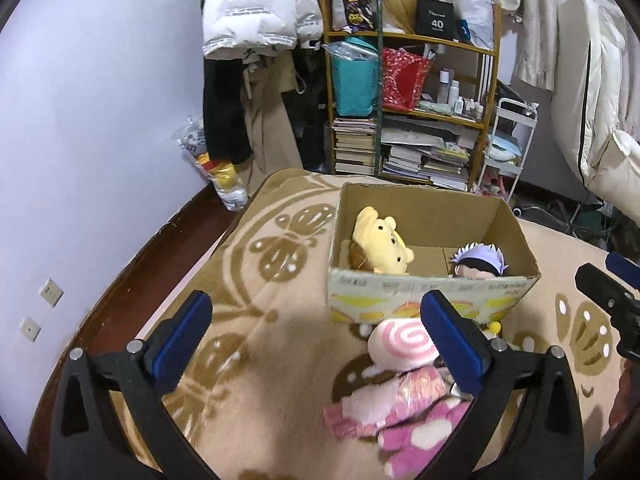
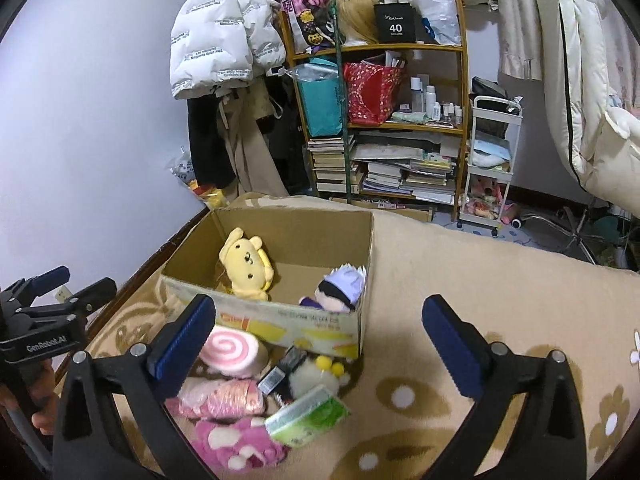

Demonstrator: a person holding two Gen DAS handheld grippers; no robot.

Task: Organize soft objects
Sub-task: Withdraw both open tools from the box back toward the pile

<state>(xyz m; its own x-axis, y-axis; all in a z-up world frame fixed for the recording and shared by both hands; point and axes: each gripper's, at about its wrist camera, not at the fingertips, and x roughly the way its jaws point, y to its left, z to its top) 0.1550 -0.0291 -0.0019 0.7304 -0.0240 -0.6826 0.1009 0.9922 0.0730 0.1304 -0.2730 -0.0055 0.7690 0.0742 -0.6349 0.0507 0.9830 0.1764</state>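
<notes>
Two plush toys, a yellow bear plush (image 2: pixel 247 264) and a lavender-haired doll (image 2: pixel 340 288), sit in the open brown cardboard box (image 2: pixel 280 220), while the pink swirl roll cushion (image 2: pixel 234 350), pink-and-white plush (image 2: pixel 236 440) and green tissue pack (image 2: pixel 308 416) remain outside on the beige patterned blanket (image 2: pixel 500 280) (likely under halfway), with both the left gripper (image 1: pixel 316 344) and right gripper (image 2: pixel 320 344) jaws apart, empty.

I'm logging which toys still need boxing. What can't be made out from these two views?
- Brown toy in the box: left wrist view, mostly behind the yellow plush.
- Pile by the box: left wrist view, the left hand-held gripper finger covers part; green pack shows only in the right view.
- Black item: right view, too small to identify.
- Pink plush: blurred.
</notes>
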